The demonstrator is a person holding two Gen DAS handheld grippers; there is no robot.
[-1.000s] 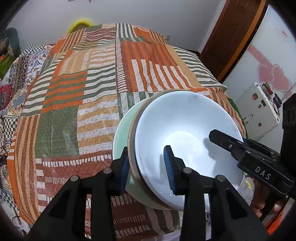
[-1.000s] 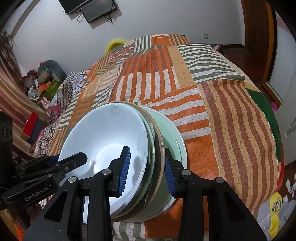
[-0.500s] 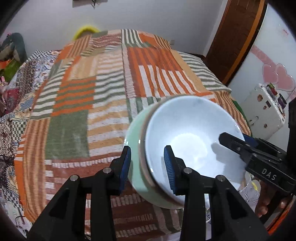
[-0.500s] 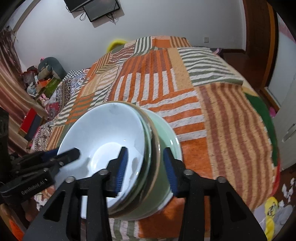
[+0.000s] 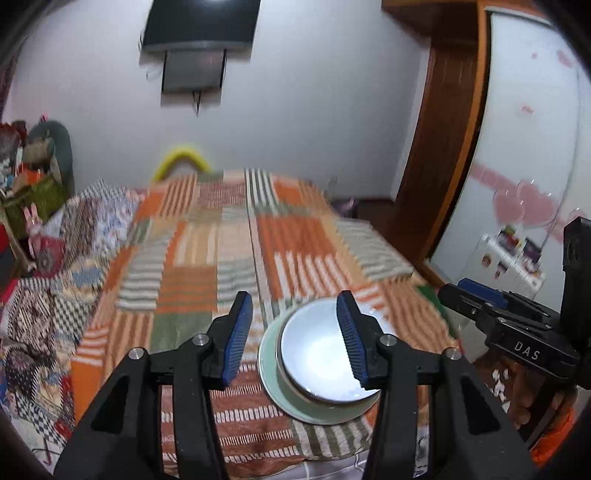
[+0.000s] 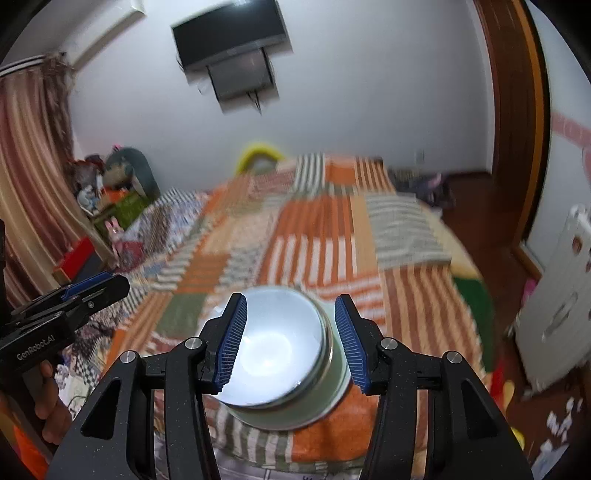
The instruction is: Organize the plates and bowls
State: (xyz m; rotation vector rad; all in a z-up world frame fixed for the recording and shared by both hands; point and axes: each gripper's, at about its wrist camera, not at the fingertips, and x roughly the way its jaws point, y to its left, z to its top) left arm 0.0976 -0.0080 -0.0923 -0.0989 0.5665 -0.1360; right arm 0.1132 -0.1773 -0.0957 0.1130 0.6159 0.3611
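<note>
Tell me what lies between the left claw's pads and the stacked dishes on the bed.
Nothing. In the left wrist view the left claw, opening, is raised clear of the white bowl and green plate; only striped blanket shows behind the gap.

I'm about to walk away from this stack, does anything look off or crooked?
Yes: the white bowl sits off-centre on the pale green plate, crowded toward one side, and the stack rests on soft striped bedding near the bed's edge. No chips or spills are visible.

Bowl (image 5: 317,354) nested on plates (image 5: 273,384), set near bedspread's (image 5: 192,280) front edge, right of middle. Television (image 5: 199,24) on wall behind far edge.
</note>
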